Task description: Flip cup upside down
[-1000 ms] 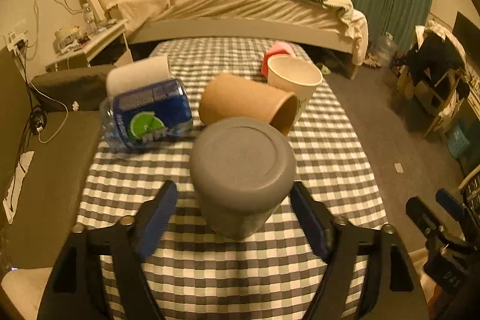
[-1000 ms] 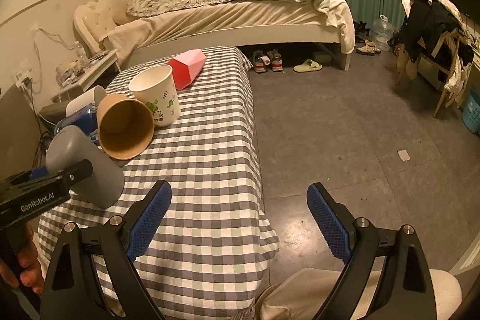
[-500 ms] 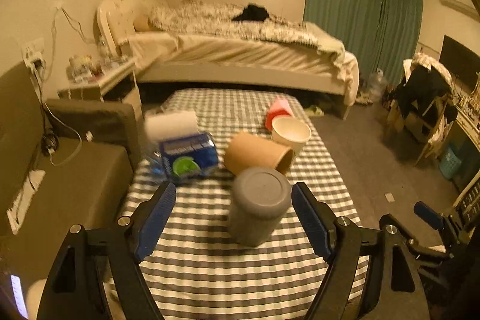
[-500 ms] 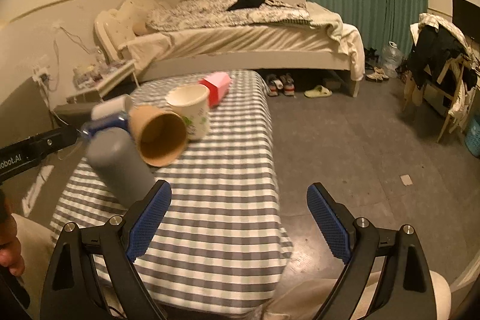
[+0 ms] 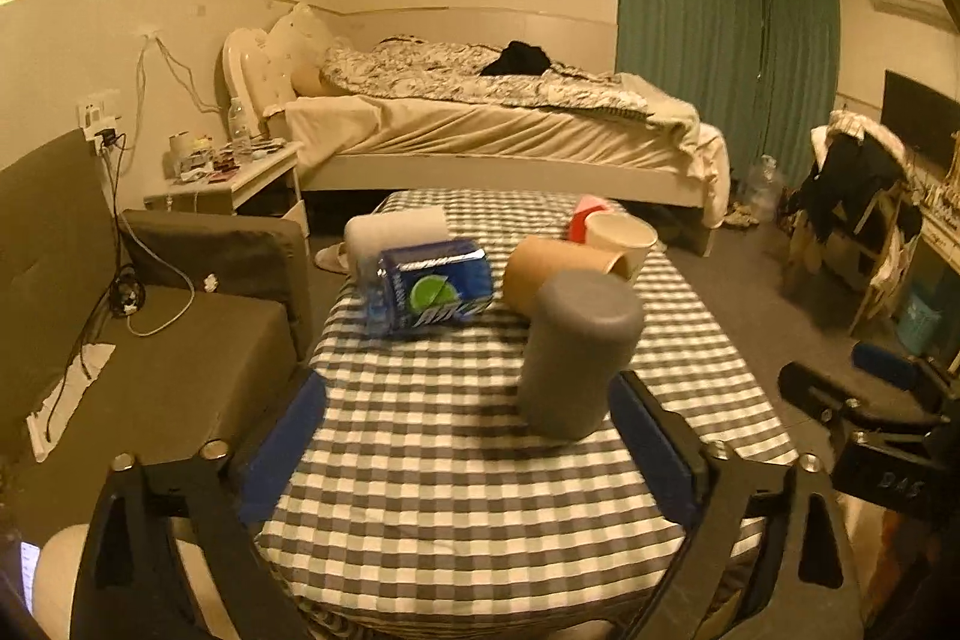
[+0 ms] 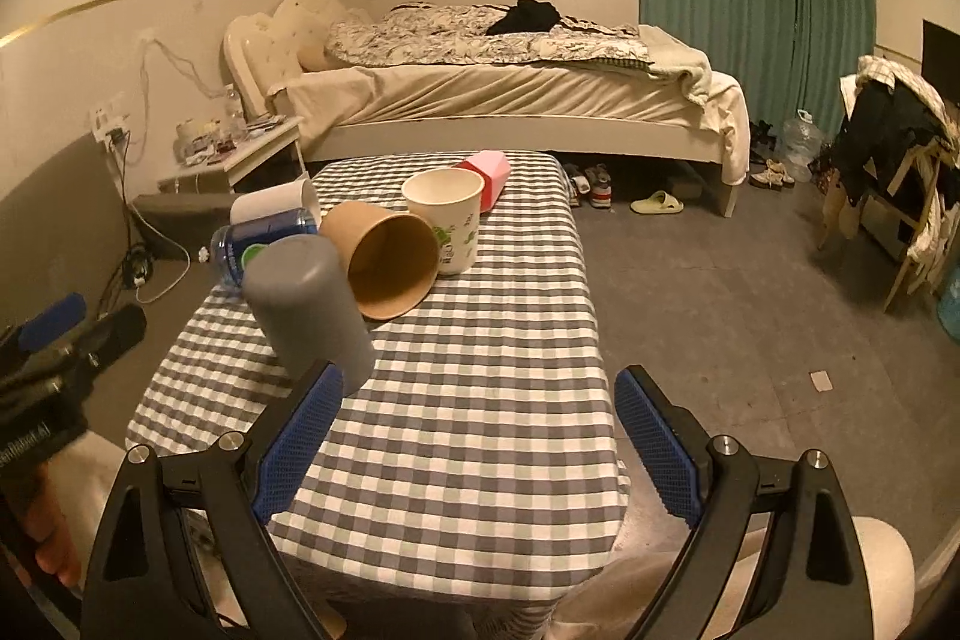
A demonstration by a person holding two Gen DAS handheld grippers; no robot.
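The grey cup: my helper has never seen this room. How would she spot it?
On the checkered table before the bed, it stands nearest the grippers. The grey cup is matte, closed end up; the brown paper cup behind lies sideways.

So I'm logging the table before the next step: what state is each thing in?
grey cup: upside down, closed base up, standing free.
brown paper cup: on its side.
white paper cup: upright, mouth open.
blue-label bottle: lying down.
red carton: lying down.
left tool: open, holding nothing.
right tool: open, holding nothing.
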